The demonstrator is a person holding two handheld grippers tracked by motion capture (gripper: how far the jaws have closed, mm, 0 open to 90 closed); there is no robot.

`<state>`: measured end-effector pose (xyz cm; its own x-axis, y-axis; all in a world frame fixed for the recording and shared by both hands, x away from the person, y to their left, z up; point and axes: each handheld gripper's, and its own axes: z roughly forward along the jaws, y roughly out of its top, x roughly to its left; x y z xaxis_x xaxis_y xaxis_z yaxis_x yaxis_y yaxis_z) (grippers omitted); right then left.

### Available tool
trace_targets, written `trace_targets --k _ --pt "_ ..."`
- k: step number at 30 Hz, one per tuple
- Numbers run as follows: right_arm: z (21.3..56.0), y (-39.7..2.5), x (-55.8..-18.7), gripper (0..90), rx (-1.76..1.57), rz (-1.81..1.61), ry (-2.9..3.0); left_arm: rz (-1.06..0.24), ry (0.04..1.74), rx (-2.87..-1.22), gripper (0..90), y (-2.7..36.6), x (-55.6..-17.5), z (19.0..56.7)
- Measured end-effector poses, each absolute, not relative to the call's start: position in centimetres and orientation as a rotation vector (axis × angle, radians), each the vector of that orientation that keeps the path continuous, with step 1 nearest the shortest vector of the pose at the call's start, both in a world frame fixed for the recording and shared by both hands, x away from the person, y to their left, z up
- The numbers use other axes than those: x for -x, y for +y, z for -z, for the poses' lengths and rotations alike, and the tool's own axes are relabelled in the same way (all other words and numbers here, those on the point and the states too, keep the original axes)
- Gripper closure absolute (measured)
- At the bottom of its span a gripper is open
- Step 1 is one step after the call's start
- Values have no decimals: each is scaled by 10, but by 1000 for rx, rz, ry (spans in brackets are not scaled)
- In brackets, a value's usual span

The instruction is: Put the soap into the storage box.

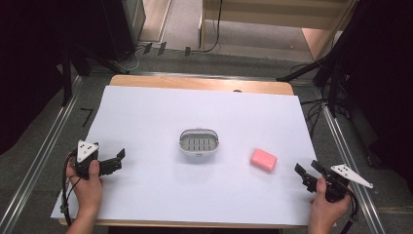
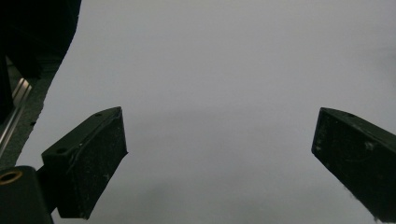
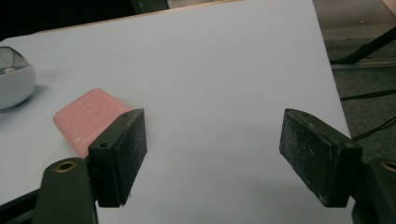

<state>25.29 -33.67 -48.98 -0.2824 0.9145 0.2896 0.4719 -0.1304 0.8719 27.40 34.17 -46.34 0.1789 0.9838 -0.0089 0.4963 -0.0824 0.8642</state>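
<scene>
Right claw (image 1: 308, 173), held low at the near right corner of the worktop (image 1: 146, 112), has its two black jaws well apart and nothing between them. Just ahead of it, toward the middle of the white sheet, lies the pink soap bar (image 1: 263, 160), flat on the surface and touching nothing. In the right gripper view the soap bar (image 3: 86, 119) sits off to the left, partly behind the left jaw rather than in the gap, so the claw is not lined up on it and would need to swing that way before closing. The bar's long axis runs slantwise across the worktop, roughly from far left to near right in the high view, and a grip across its shorter width looks the likelier fit. Farther on, beyond the soap, stands the grey soap dish (image 1: 198, 141), an oval tray with a slotted floor, near the centre and clearly apart from the bar; its rim edges into the right gripper view at far left (image 3: 16, 79). Left claw (image 1: 117, 160) hovers over bare sheet at the near left with jaws likewise spread wide, well away from both things, so the right hand is plainly the nearer one for the soap.
</scene>
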Motion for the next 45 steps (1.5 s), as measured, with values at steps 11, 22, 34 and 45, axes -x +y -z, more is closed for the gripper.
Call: trace_targets --k 11,22,34,45 --pt "488 -314 -259 219 -1481 -1127 1849 -822 1416 -1699 36 340 -274 464" --pt "473 -309 -270 159 -1342 -1011 2144 -824 1428 -1730 36 338 -276 464" --pt "461 -273 -302 0 -1178 -633 2552 -841 1421 -1739 36 336 -276 464" --pt "450 -243 -325 0 -1053 -472 2675 -836 1423 -1740 36 336 -276 464"
